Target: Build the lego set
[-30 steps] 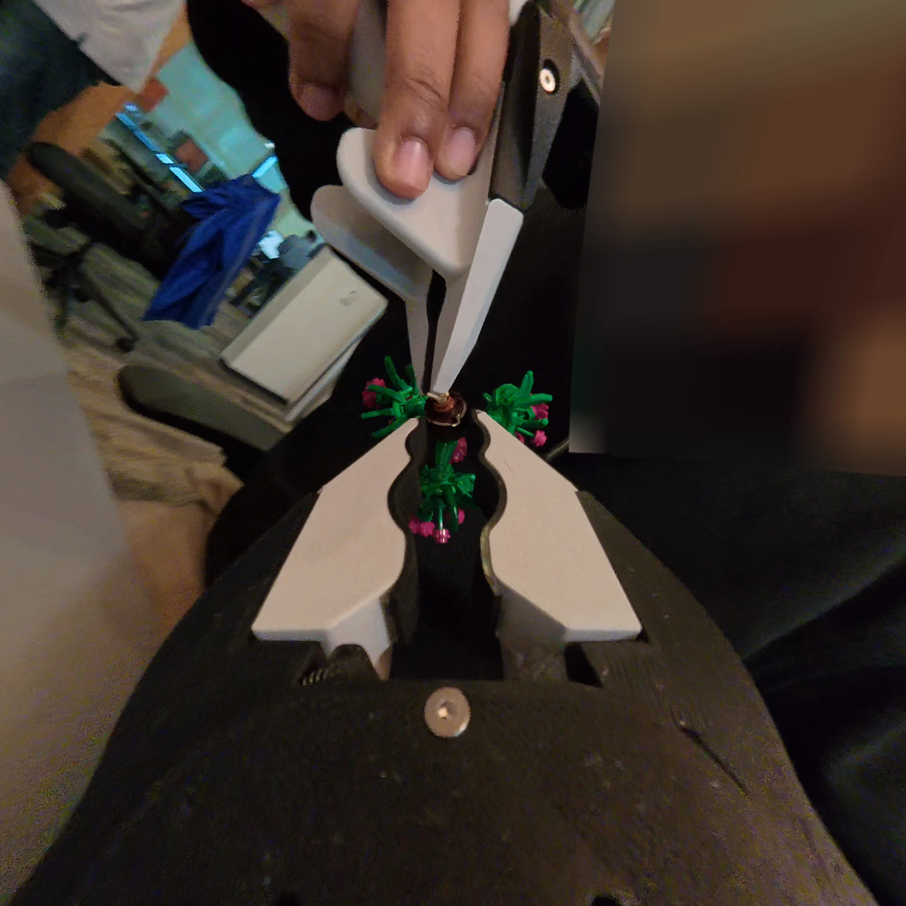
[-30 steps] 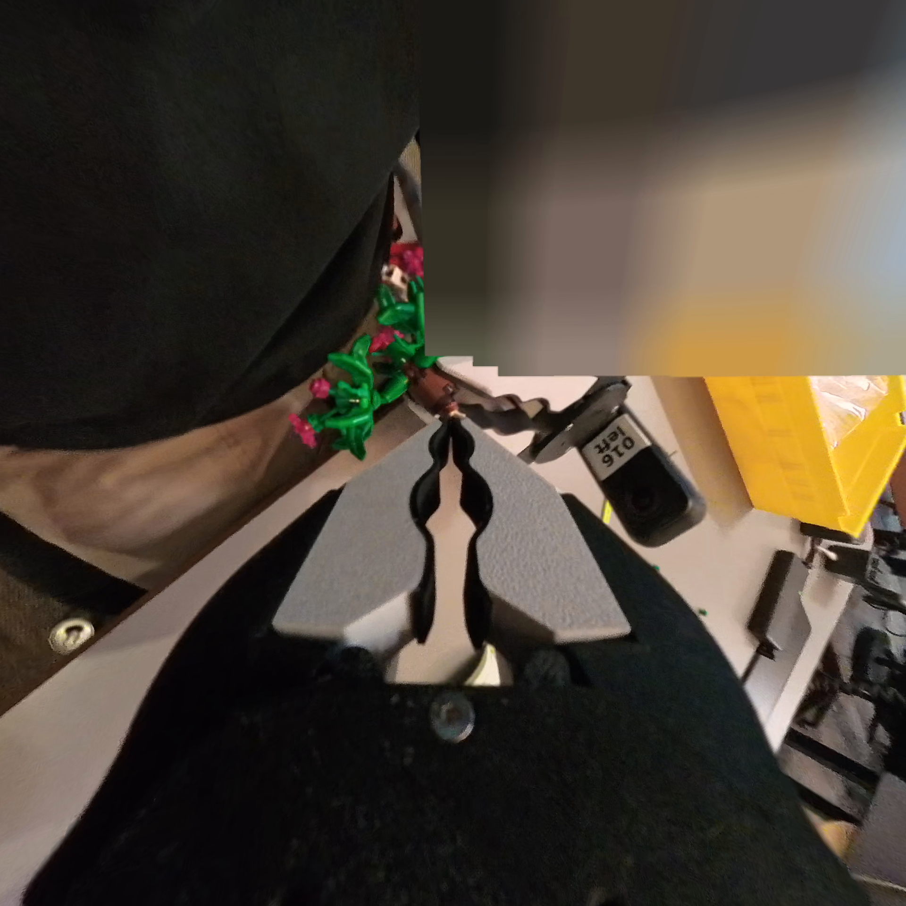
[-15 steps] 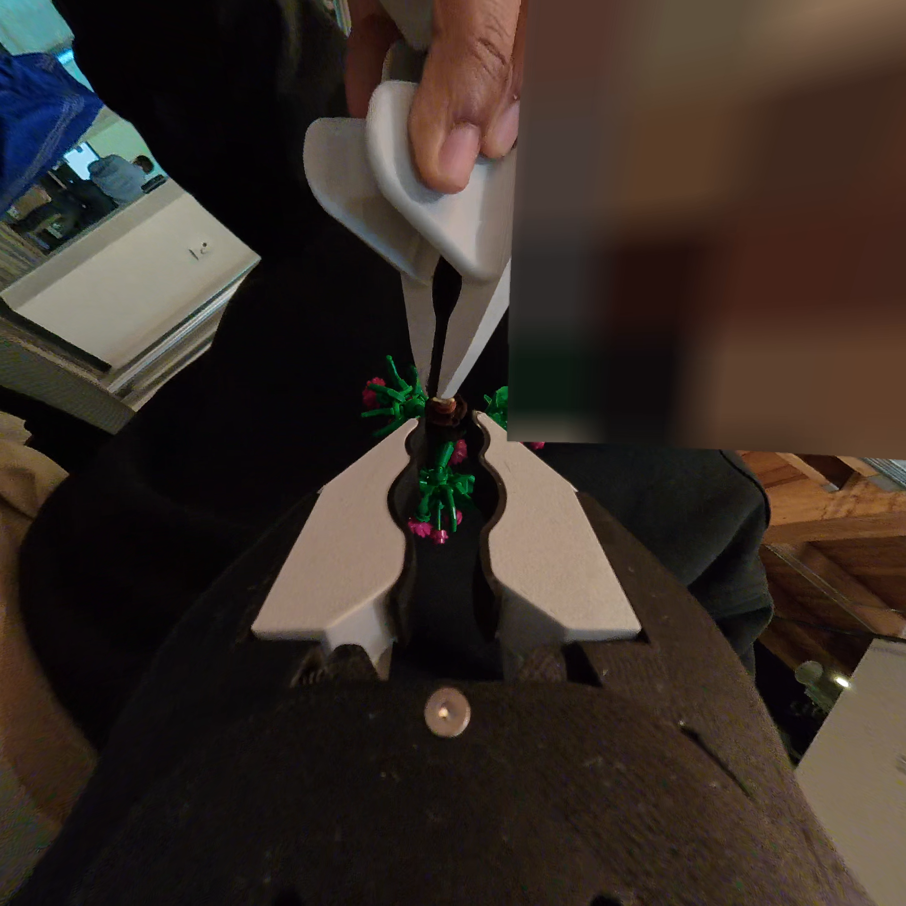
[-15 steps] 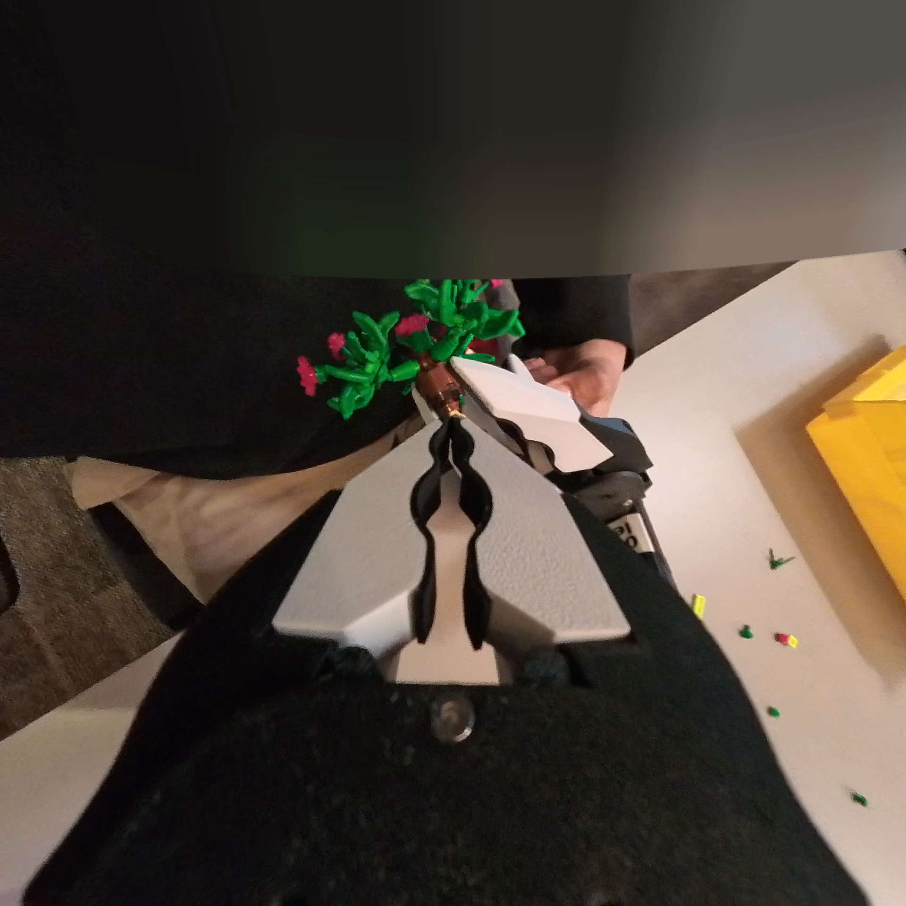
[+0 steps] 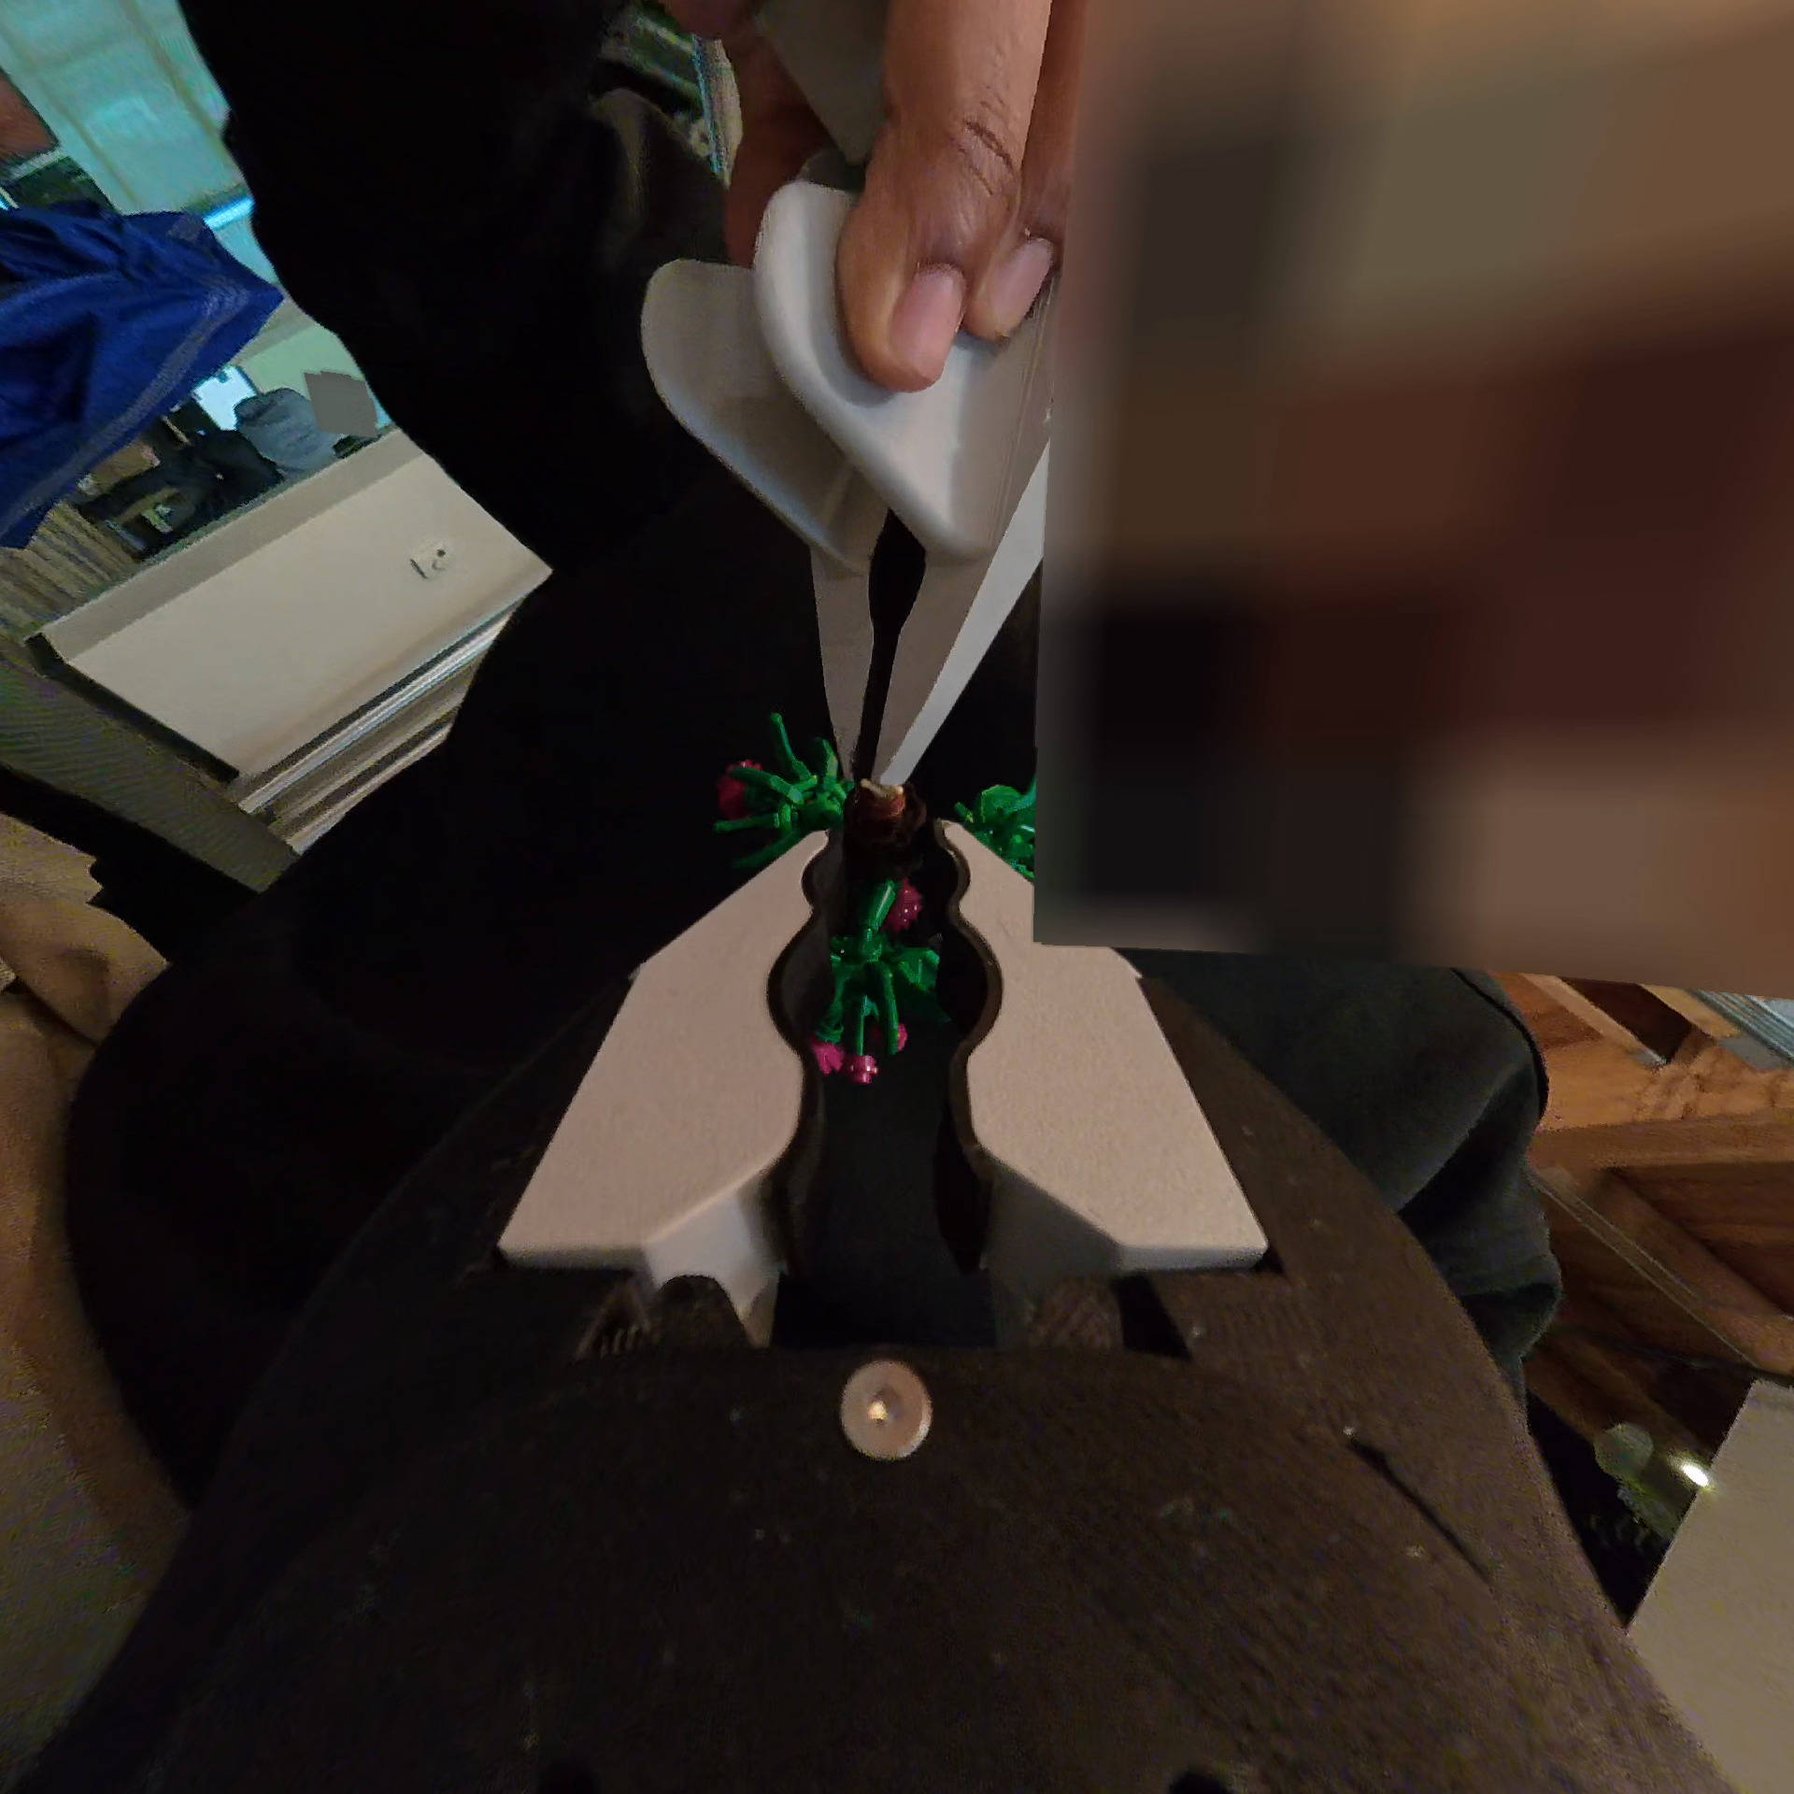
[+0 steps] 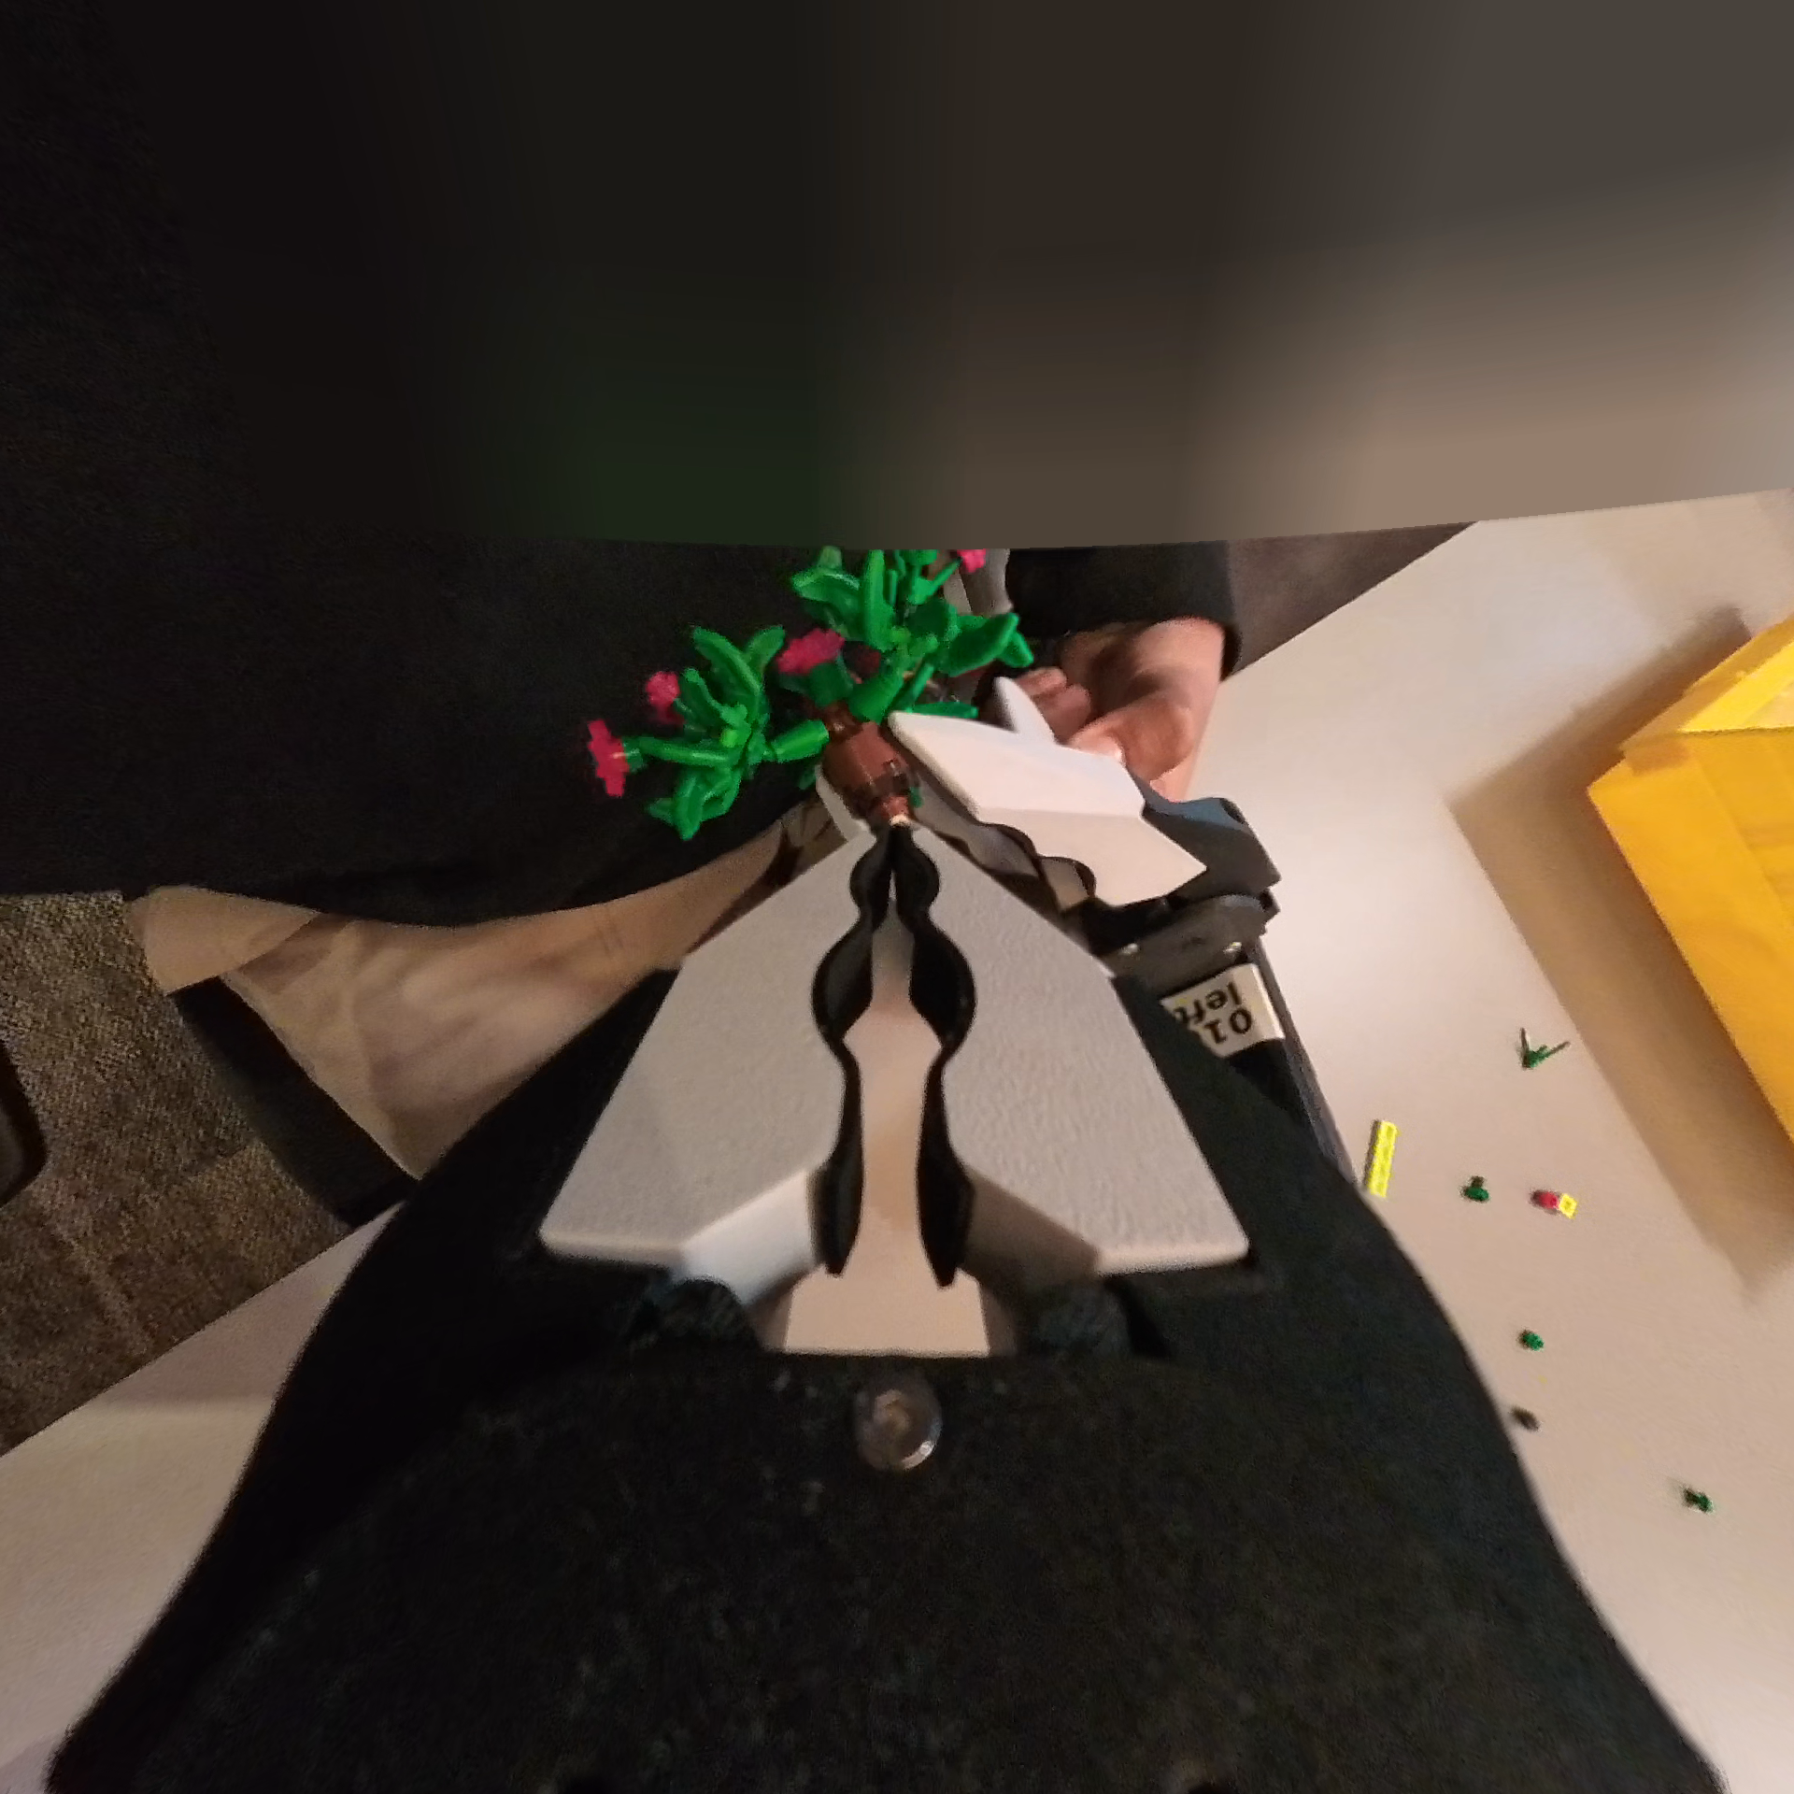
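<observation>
A small lego plant (image 5: 879, 971) with green leaves, pink flowers and a brown stem (image 6: 864, 762) is held in the air between both grippers. My left gripper (image 5: 879, 849) is shut on the brown stem, with one leaf cluster hanging between its fingers. My right gripper (image 6: 895, 840) is shut, its tips pinching a tiny tan peg (image 6: 900, 823) at the stem's end. In the left wrist view the right gripper (image 5: 879, 777) comes down from above, held by a hand (image 5: 932, 243). One white finger (image 6: 1029, 786) of the left gripper shows in the right wrist view.
A yellow bin (image 6: 1728, 825) stands at the right on the white table (image 6: 1408, 728). Several loose small pieces lie there, among them a yellow strip (image 6: 1380, 1155) and green bits (image 6: 1476, 1189). The person's dark clothing fills the background. Carpet (image 6: 97, 1068) shows at left. My left and right fingertips are right by each other.
Both grippers have kept their hold on the plant. The pair turned together, so the backgrounds shifted and the table pieces came into the right wrist view.
</observation>
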Demonstrator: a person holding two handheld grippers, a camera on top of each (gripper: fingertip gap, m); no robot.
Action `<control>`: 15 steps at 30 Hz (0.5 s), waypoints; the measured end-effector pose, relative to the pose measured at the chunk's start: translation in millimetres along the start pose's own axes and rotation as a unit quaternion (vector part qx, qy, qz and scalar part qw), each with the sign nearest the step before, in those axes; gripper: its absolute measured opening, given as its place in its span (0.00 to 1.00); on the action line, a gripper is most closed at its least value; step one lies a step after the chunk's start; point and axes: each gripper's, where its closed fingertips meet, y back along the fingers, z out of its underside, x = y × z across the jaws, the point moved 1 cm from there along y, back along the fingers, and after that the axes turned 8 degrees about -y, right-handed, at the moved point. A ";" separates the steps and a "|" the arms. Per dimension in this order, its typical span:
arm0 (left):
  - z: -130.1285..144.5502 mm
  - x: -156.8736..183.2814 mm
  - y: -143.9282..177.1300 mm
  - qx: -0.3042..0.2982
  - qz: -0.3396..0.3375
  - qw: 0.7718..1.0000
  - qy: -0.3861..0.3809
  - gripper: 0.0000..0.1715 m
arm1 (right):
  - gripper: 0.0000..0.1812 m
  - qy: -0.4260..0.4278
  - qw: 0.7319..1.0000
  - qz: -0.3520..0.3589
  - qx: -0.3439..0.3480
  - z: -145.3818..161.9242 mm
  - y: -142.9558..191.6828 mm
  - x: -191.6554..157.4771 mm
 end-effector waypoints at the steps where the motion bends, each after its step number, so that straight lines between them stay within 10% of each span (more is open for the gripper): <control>1: -0.2 -1.1 1.1 0.001 -0.002 1.000 0.002 0.06 | 0.00 -0.001 1.000 0.001 -0.002 1.5 0.1 -0.6; 15: 1.3 -13.1 -0.5 -0.032 -0.105 0.994 -0.022 0.06 | 0.00 -0.010 1.000 0.002 -0.026 10.2 -3.4 -5.9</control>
